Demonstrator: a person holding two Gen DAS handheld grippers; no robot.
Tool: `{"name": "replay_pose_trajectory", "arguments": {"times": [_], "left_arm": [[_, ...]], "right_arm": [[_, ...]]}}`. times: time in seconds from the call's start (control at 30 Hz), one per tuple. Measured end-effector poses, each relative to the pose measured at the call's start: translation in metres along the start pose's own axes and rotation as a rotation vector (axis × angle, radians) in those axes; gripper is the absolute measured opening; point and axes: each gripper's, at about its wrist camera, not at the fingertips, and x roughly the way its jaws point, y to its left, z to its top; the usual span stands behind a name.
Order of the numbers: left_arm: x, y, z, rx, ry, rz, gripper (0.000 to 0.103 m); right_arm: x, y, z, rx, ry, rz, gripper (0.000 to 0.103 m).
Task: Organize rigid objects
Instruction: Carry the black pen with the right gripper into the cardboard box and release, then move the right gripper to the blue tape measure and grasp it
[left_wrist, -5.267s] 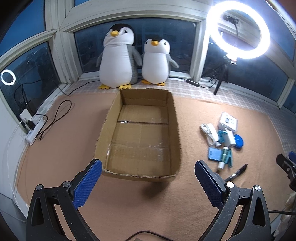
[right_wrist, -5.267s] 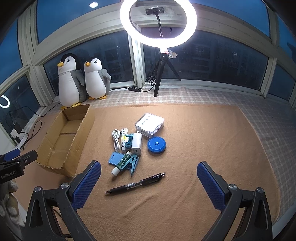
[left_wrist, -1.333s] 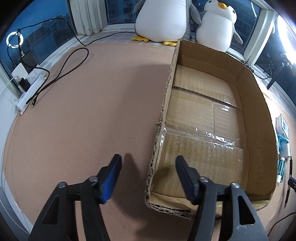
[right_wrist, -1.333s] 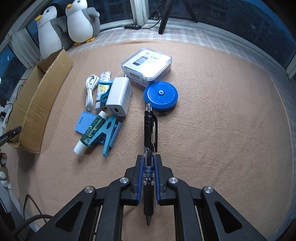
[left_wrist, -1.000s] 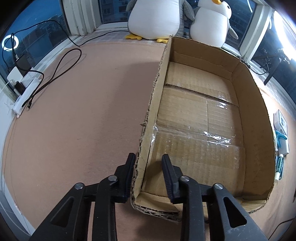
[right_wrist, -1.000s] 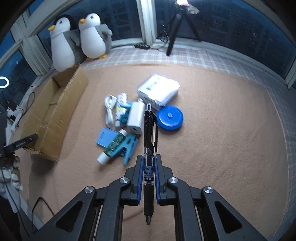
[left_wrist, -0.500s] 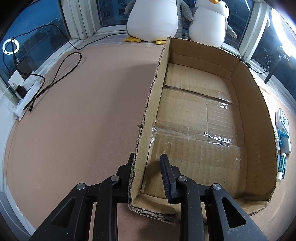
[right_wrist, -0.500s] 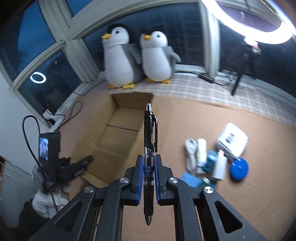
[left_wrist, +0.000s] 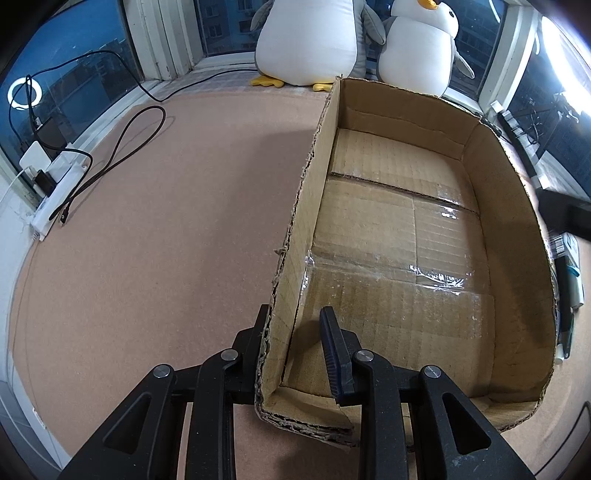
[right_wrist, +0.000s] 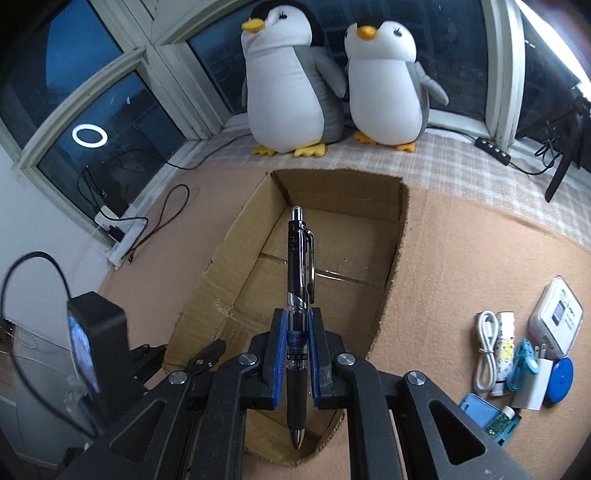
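An open cardboard box (left_wrist: 306, 206) lies on the tan mat; only its bare taped floor shows inside. My left gripper (left_wrist: 295, 343) is shut on the box's left wall by the near corner, one finger outside and one inside. In the right wrist view my right gripper (right_wrist: 297, 325) is shut on a black pen (right_wrist: 300, 266), which points forward above the near end of the box (right_wrist: 395, 258). The left gripper's tip (right_wrist: 207, 356) shows at the box's near left corner. Right of the box lie a white cable (right_wrist: 485, 354), a clear case (right_wrist: 556, 321), a blue tape measure (right_wrist: 559, 380) and a white charger (right_wrist: 532, 384).
Two plush penguins (right_wrist: 295, 85) stand on the sill behind the box. A power strip with black cables (left_wrist: 55, 188) lies at the mat's left edge. A tripod leg (right_wrist: 561, 166) stands at the back right. A blue card and a green tube (right_wrist: 495, 417) lie among the small items.
My right gripper has swung left with the pen, from above the pile of small items to over the box. My left gripper closed on the box wall and has stayed there.
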Motion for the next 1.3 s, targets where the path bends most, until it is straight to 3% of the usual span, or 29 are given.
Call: {"name": "replay_pose_trajectory", "arguments": {"times": [0.47, 0.53, 0.6, 0.97, 1.3], "left_arm": [[0.0, 0.0, 0.001, 0.002, 0.0, 0.002, 0.028], [0.0, 0.0, 0.0, 0.003, -0.001, 0.003, 0.028], [-0.001, 0.001, 0.001, 0.004, -0.001, 0.004, 0.028], [0.0, 0.001, 0.002, 0.005, -0.002, 0.005, 0.028], [0.0, 0.001, 0.002, 0.008, -0.002, 0.007, 0.028]], "right_arm": [[0.028, 0.003, -0.008, -0.026, 0.049, -0.041, 0.011], [0.026, 0.002, -0.008, -0.027, 0.043, -0.04, 0.014], [0.023, 0.001, -0.008, -0.027, 0.03, -0.04, 0.029], [-0.029, -0.019, -0.015, -0.015, -0.065, -0.061, 0.044], [-0.092, -0.091, -0.041, 0.086, -0.148, -0.159, 0.05]]}}
